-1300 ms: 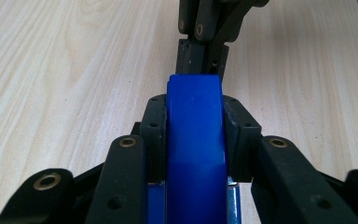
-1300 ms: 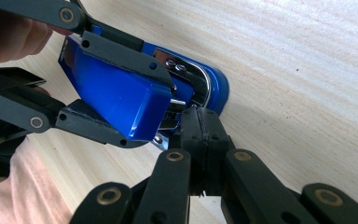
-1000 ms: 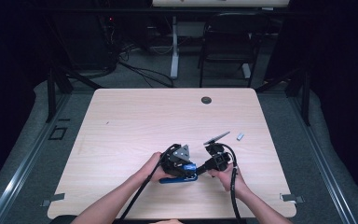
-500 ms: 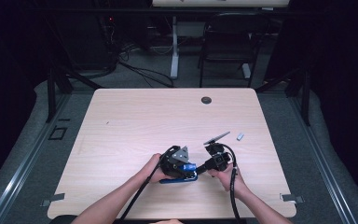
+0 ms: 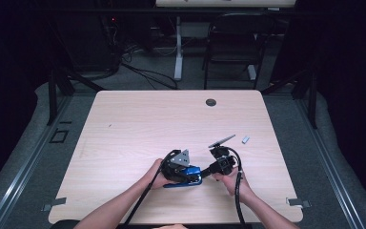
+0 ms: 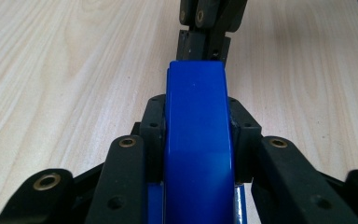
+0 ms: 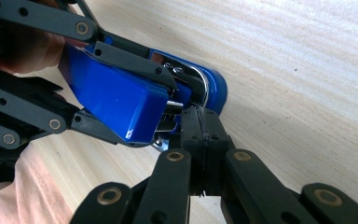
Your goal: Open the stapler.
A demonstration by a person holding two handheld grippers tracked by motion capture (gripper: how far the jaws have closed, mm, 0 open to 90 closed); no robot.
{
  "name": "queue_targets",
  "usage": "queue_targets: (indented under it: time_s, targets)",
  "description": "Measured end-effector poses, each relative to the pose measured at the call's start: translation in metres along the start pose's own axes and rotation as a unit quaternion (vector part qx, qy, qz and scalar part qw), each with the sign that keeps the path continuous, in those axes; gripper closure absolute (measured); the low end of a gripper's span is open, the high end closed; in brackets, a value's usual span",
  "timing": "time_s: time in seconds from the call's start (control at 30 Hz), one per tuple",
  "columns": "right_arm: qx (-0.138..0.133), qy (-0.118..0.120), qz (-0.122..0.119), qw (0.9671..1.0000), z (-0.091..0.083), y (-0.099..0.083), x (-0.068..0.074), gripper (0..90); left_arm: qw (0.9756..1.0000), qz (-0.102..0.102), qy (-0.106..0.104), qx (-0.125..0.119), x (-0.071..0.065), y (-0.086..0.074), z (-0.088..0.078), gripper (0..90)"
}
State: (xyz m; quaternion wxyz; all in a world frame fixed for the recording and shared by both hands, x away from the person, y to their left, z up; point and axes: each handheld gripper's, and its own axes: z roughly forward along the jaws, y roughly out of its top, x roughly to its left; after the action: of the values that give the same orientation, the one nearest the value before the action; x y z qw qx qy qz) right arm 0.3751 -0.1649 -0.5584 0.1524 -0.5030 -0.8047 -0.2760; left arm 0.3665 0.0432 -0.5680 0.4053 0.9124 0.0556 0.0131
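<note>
A pale wood-grain tabletop [image 5: 138,129] stands in a dark room, with a black chair [image 5: 231,45] and loose cables on the grey floor beyond its far edge.

The left tool [image 5: 180,167], held in the person's left hand [image 5: 156,175], carries a grey three-cornered plate on top. Its two black jaws are pinching a glossy blue stapler with a rounded plastic body and shiny metal inner parts [image 6: 198,140]; in the left gripper view the pads press on both flanks of the blue top, which runs straight ahead between them. The stapler's blue base rests on the tabletop just below this tool.

Right of it, the right tool [image 7: 200,135], in the person's right hand [image 5: 231,179], has its jaws pressed together with nothing between them. Their joined tips sit at the stapler's front end, against the metal parts under the lifted top; whether they truly touch cannot be told.

Beyond the right tool, a thin dark flat strip [image 5: 222,140] lies on the tabletop, and a small grey block [image 5: 246,140] lies just past that. A round black grommet [image 5: 211,102] sits well apart, near the far edge.
</note>
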Motion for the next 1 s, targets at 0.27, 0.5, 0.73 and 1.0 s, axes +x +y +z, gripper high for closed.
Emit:
queue_targets:
  time_s: [0.27, 0.5, 0.73, 1.0]
  targets:
    - [-0.003, -0.003, 0.0, 1.0, 0.0, 0.0, 0.0, 90.0, 0.9997, -0.006, -0.002, -0.022, 0.0, -0.005, 0.0, 66.1]
    - [-0.006, -0.013, -0.004, 0.9999, 0.002, 0.0, 0.002, 90.0, 0.9999, 0.004, 0.003, -0.014, 0.0, -0.005, -0.001, 66.0]
    - [0.01, 0.008, -0.003, 0.9999, 0.0, 0.0, 0.002, 90.0, 0.9987, 0.011, 0.004, 0.049, -0.001, 0.01, 0.001, 64.8]
    - [0.008, 0.014, -0.001, 0.9999, 0.001, 0.0, 0.001, 90.0, 0.9983, 0.002, 0.008, 0.058, -0.002, 0.014, 0.005, 65.6]
